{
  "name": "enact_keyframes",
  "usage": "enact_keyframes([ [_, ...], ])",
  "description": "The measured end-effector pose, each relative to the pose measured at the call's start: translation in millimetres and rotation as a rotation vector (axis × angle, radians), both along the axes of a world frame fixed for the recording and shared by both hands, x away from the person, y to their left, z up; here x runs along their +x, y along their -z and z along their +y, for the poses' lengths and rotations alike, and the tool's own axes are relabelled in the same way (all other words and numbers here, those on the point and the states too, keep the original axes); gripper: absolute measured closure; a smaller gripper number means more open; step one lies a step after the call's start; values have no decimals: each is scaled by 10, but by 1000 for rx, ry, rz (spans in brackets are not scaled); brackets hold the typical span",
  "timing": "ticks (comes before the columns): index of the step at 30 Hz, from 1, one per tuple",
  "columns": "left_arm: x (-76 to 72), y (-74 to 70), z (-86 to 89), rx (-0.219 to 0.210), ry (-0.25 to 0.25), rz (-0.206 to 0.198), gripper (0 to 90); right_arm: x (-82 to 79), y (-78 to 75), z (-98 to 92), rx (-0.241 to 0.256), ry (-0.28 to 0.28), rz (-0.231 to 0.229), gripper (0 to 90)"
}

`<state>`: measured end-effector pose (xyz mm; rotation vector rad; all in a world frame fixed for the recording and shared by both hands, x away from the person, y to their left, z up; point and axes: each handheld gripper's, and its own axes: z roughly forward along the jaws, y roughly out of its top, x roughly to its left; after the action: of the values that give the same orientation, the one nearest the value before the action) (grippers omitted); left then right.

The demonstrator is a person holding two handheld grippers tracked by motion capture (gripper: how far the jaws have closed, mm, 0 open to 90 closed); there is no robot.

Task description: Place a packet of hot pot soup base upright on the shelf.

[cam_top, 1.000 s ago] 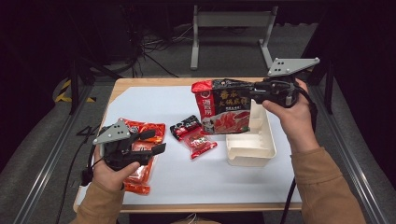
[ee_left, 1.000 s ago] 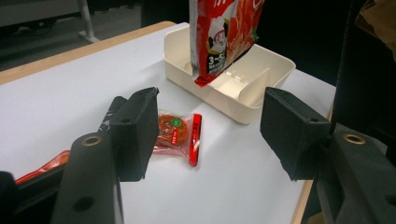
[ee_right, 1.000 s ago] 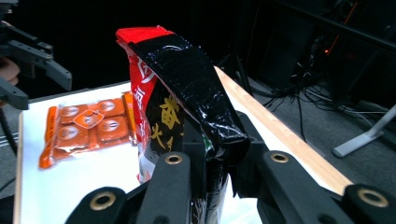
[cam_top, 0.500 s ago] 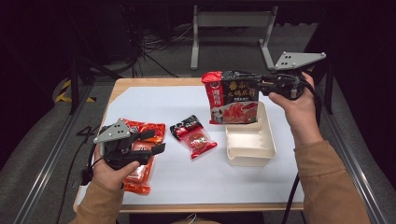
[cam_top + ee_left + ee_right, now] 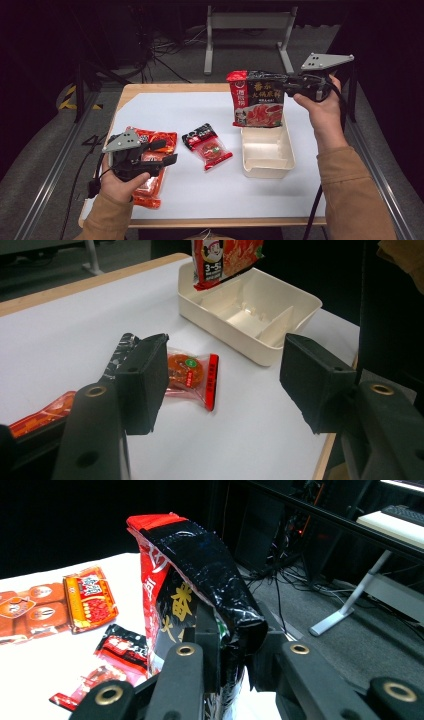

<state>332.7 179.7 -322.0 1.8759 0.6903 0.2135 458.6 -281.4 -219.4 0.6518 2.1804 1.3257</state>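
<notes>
Table [image 5: 165, 102]: wooden edge, white sheet over the top, seen from above in the high view.

Tray [image 5: 266, 152]: cream, open, on the sheet at the right side, short divider walls inside as the left gripper view [image 5: 260, 315] makes plain. Nothing lying in the compartments that show.

Bag [image 5: 257, 97]: large, red and black, printed with a bowl of red food. Hanging upright in the air above the far end of the tray, lower edge just over the tray's far rim, not resting inside. Pinched at its top right corner. In the right gripper view [image 5: 200, 580] black top edge folded and crumpled between the jaws.

Orange pack [image 5: 150, 165]: flat on the sheet at the left, partly under the left gripper.

Small pack [image 5: 207, 146]: red and black, flat on the sheet between the orange pack and the tray, touching neither.

Right gripper [image 5: 290, 86]: raised at the far right, held in a hand, jaws clenched on the bag's corner.

Left gripper [image 5: 167, 152]: low over the orange pack, held in a hand, jaws spread wide and grasping nothing; between them in its own view [image 5: 222, 385], the small pack and the tray beyond.
</notes>
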Motion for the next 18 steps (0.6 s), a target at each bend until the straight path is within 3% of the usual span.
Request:
enact_keyframes([
  [18, 24, 26, 15, 2, -8, 2, 371, 167, 160, -120, 14, 46, -10, 779],
])
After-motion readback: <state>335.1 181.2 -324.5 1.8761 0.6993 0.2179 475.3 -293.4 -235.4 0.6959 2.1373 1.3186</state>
